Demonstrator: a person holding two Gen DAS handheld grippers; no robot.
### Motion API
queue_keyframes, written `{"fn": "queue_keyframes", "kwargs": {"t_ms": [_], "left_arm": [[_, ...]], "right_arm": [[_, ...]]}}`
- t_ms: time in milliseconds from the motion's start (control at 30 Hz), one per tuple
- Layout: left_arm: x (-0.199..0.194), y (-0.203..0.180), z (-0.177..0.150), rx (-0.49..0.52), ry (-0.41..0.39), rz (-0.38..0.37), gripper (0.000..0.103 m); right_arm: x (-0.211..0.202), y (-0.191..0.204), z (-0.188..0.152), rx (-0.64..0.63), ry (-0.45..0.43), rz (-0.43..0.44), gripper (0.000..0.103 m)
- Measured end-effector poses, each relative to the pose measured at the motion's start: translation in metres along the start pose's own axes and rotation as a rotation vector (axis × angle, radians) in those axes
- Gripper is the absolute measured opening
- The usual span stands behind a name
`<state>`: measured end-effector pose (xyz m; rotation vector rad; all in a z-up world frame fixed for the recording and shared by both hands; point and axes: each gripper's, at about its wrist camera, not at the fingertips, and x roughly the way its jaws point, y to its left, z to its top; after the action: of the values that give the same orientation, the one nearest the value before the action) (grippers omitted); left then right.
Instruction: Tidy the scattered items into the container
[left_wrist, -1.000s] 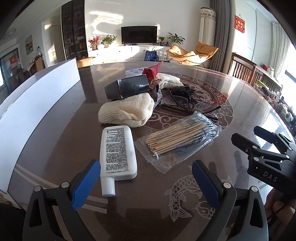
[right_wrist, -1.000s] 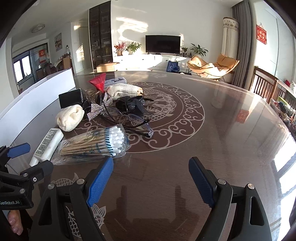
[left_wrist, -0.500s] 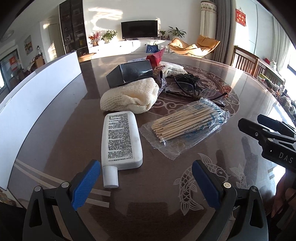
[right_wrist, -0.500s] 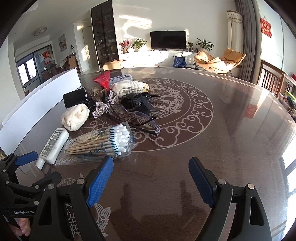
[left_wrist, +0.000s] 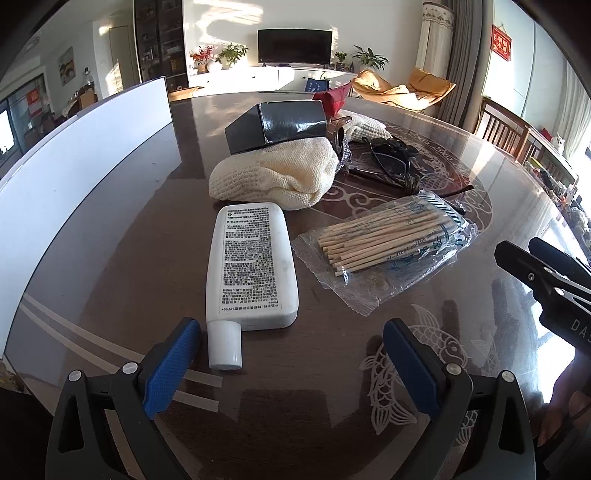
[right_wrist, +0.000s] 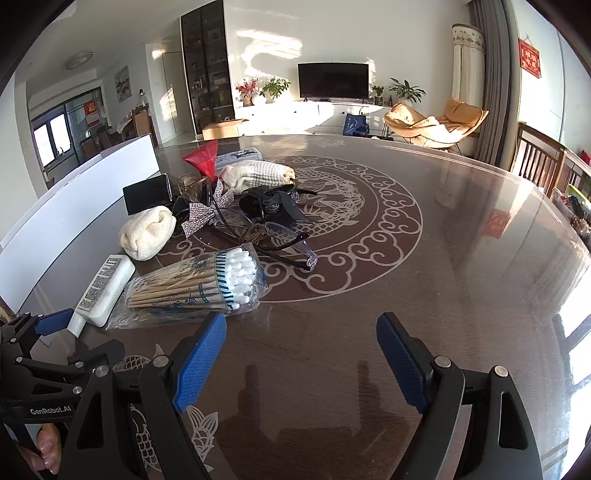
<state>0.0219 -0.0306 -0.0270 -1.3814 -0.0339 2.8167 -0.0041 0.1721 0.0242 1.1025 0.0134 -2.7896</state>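
Left wrist view, glasses (left_wrist: 388, 162) half-hidden behind cream cloth (left_wrist: 277, 173)

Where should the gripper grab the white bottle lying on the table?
Across the bottle's flat body, just above the cap. It lies flat with the cap toward the open left gripper, so come from above, fingers on its long sides.

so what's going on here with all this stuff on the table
A person holds a two-finger gripper in each hand over a round table strewn with small items. Both the left gripper and the right gripper are open and hold nothing. The left one hovers just short of a white bottle lying flat, cap toward it, beside a bag of cotton swabs. Behind lie a cream cloth, a black box and glasses. A white container stands at the left. Nothing is picked up yet.
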Motion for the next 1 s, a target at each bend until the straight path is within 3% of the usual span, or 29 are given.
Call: {"fn": "queue_keyframes", "kwargs": {"t_ms": [333, 1000], "left_arm": [[0.0033, -0.0014, 0.0007, -0.005, 0.000, 0.038, 0.103], [0.0046, -0.0009, 0.0012, -0.008, -0.002, 0.043, 0.103]], "right_arm": [[-0.0017, -0.0012, -0.0001, 0.007, -0.003, -0.010, 0.084], [0.0000, 0.0003, 0.0000, -0.006, 0.004, -0.023, 0.084]]}}
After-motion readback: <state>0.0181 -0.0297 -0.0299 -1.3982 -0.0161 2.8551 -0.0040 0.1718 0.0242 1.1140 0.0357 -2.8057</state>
